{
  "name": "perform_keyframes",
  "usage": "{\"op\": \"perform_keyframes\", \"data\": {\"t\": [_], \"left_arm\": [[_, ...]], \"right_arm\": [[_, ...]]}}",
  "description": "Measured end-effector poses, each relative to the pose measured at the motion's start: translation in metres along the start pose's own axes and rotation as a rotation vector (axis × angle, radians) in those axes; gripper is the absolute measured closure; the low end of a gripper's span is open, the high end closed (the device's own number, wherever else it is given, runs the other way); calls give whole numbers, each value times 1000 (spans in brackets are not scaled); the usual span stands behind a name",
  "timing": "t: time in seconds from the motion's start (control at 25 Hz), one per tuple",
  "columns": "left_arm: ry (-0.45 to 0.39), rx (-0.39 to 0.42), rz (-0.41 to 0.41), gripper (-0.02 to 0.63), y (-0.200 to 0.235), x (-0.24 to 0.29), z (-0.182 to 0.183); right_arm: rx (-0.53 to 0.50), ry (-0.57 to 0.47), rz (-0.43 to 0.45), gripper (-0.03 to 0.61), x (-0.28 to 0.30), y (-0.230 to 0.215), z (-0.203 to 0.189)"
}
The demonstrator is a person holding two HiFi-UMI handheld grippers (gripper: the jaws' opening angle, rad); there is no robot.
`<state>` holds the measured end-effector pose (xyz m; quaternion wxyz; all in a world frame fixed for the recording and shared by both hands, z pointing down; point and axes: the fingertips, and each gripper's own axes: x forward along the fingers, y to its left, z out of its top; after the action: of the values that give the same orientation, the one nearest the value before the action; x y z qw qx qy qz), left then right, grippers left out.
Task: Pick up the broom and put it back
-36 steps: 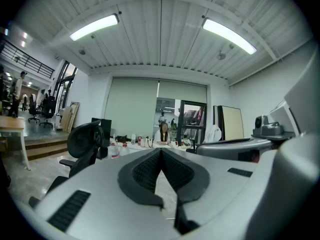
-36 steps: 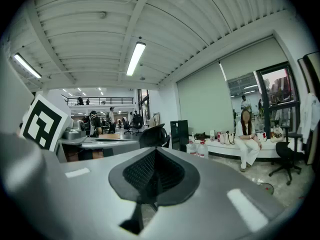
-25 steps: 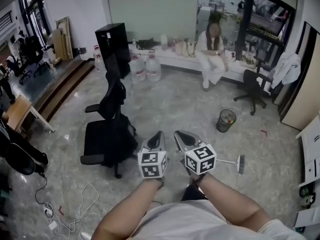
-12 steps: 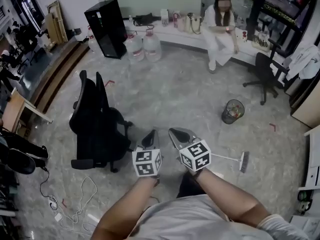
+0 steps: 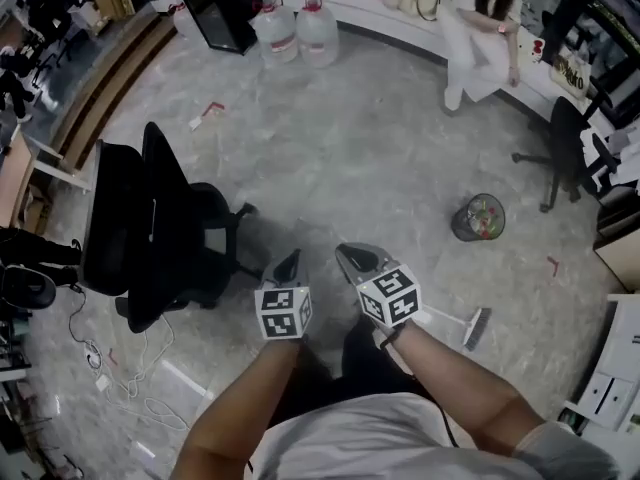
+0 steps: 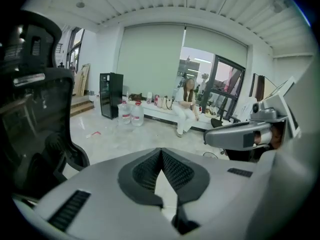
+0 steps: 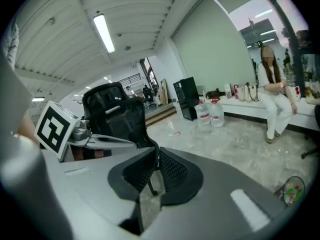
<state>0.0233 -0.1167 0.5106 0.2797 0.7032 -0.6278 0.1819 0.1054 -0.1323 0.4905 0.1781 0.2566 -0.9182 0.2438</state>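
The broom [image 5: 470,325] lies flat on the marble floor to my right, brush head pointing away and its pale handle running back under my right forearm. In the head view my left gripper [image 5: 290,262] and right gripper [image 5: 350,253] hover side by side above the floor, well left of the broom, touching nothing. The left gripper view shows the left gripper [image 6: 161,151] with its jaws closed together and empty. My right gripper [image 7: 158,153] looks the same in its own view. The broom appears in neither gripper view.
A black office chair [image 5: 150,228] stands close on my left. A wire waste bin [image 5: 477,218] sits beyond the broom, a second chair [image 5: 570,158] at far right. Water bottles [image 5: 300,28] and a seated person [image 5: 480,28] are ahead. Cables [image 5: 110,368] trail at lower left.
The head view has tipped further down and moved forward, so the black chair now sits lower left. Both grippers stay together and shut. The broom lies where it was.
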Motion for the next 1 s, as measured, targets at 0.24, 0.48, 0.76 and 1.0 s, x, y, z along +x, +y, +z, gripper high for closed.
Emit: {"op": "perform_keyframes", "data": {"t": [0.24, 0.48, 0.76, 1.0], "left_arm": [[88, -12, -39, 609, 39, 85, -58], [184, -17, -101, 609, 75, 188, -153], [267, -42, -148, 609, 106, 301, -305], [342, -94, -176, 609, 124, 360, -438]], "right_arm": [[7, 202, 2, 551, 90, -68, -87], [-70, 394, 23, 527, 184, -136, -203], [-164, 633, 86, 502, 282, -211, -404], [-221, 807, 134, 491, 333, -238, -575]]}}
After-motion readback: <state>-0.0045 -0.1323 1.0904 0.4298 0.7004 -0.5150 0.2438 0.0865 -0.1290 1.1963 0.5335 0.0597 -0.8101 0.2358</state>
